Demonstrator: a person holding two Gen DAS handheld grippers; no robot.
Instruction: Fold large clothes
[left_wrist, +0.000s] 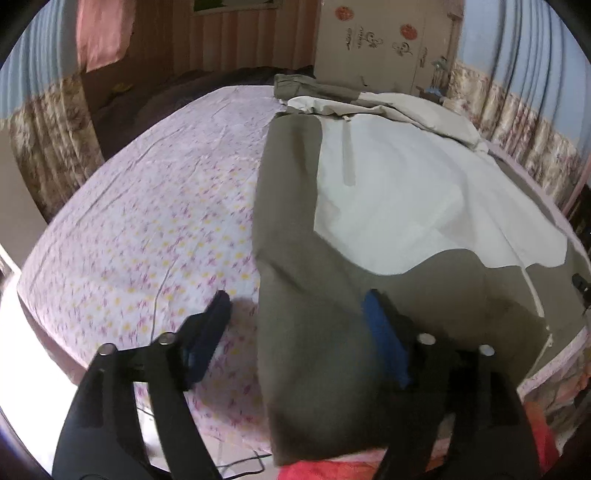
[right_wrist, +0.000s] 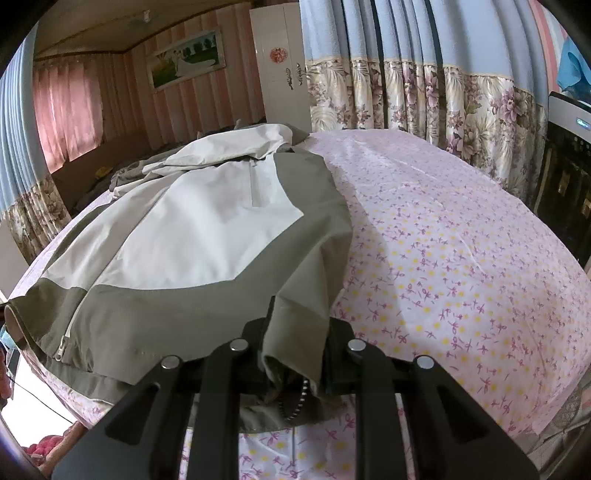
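Now jacket (right_wrist: 207, 236) on bed (right_wrist: 443, 258), right gripper (right_wrist: 295, 354) clamping hem.

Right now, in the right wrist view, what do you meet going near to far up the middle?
Right gripper clamped on the jacket hem → olive-and-white jacket → its hood → white wardrobe.

Jacket (right_wrist: 192, 236) is showing smooth matt woven cloth; bedsheet (right_wrist: 443, 258) is looking thin, slightly creased printed cotton; gripper (left_wrist: 295, 317) matt plastic.
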